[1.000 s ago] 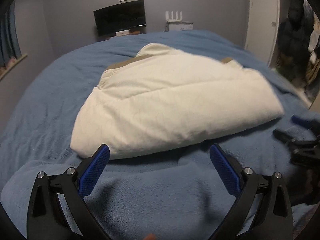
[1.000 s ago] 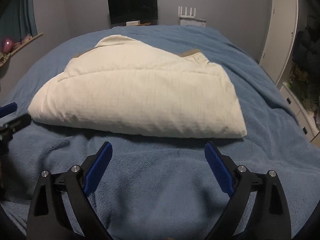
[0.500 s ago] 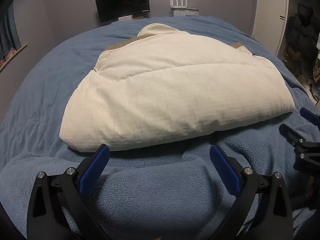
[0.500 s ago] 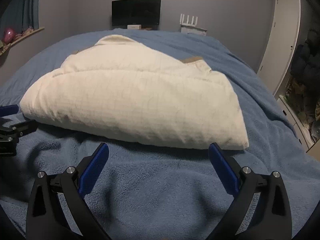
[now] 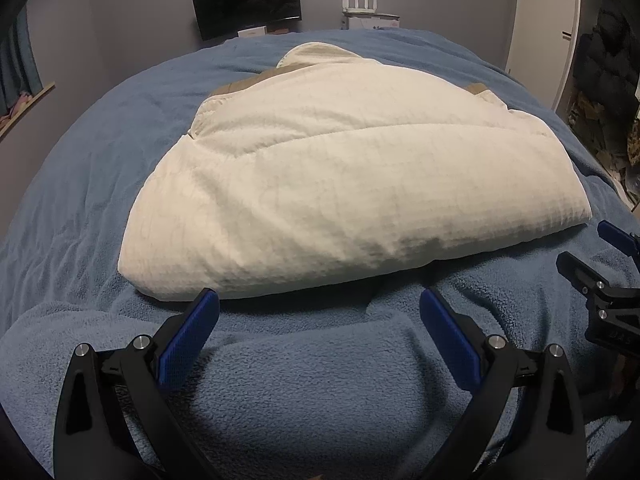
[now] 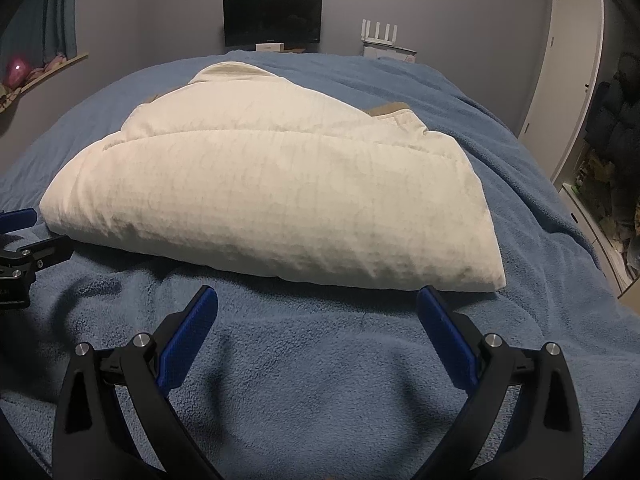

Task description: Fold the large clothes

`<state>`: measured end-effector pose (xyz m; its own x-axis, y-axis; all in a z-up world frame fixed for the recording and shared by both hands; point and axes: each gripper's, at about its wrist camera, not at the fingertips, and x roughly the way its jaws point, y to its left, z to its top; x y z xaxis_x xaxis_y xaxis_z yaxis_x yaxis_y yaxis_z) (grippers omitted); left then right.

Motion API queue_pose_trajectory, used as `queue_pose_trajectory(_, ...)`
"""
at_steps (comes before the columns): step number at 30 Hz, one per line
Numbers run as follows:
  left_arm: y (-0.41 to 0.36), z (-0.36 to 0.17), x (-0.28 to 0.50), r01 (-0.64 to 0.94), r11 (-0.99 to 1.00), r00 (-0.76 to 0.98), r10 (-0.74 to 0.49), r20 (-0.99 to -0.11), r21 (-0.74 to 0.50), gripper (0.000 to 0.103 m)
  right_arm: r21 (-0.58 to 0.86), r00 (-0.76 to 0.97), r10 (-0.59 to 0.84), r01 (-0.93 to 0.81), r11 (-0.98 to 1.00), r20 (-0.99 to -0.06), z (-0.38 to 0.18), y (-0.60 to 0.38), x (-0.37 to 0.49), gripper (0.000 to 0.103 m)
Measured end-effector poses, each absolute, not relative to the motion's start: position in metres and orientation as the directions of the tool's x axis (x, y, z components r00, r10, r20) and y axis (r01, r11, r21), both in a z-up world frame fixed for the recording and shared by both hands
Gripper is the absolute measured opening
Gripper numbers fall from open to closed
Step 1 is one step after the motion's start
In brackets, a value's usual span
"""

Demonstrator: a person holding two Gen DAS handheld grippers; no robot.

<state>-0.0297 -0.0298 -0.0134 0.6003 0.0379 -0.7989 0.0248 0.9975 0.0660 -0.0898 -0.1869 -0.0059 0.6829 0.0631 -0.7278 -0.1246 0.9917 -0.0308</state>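
A cream quilted garment (image 5: pixel 344 192) lies folded in a thick bundle on the blue bed (image 5: pixel 72 184), its folded edge towards me. A tan lining shows at its far edge. My left gripper (image 5: pixel 319 300) is open and empty just short of the near left part of that edge. In the right wrist view the same garment (image 6: pixel 280 200) fills the middle, and my right gripper (image 6: pixel 317 298) is open and empty before its near right corner. Each gripper shows at the edge of the other's view: the right gripper (image 5: pixel 600 280) and the left gripper (image 6: pixel 24 248).
A dark monitor (image 6: pixel 273 16) and a white router (image 6: pixel 380 36) stand against the far wall. A white door (image 6: pixel 576 76) and dark clutter (image 6: pixel 612 128) are at the right. A window ledge (image 6: pixel 36 76) with a pink object runs along the left.
Both grippers have moved in closer to the garment's near folded edge, which now fills more of each view. Both stayed open and empty.
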Motion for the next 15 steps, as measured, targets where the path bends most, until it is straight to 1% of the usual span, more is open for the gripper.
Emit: queue_pose_trajectory(15, -0.031, -0.015, -0.0287, 0.026, 0.997, 0.596, 0.04, -0.802, 0.068, 0.096, -0.027, 0.675, 0.055, -0.111, 0.993, -0.736, -0.0084, -0.1886, -0.087, 0.095)
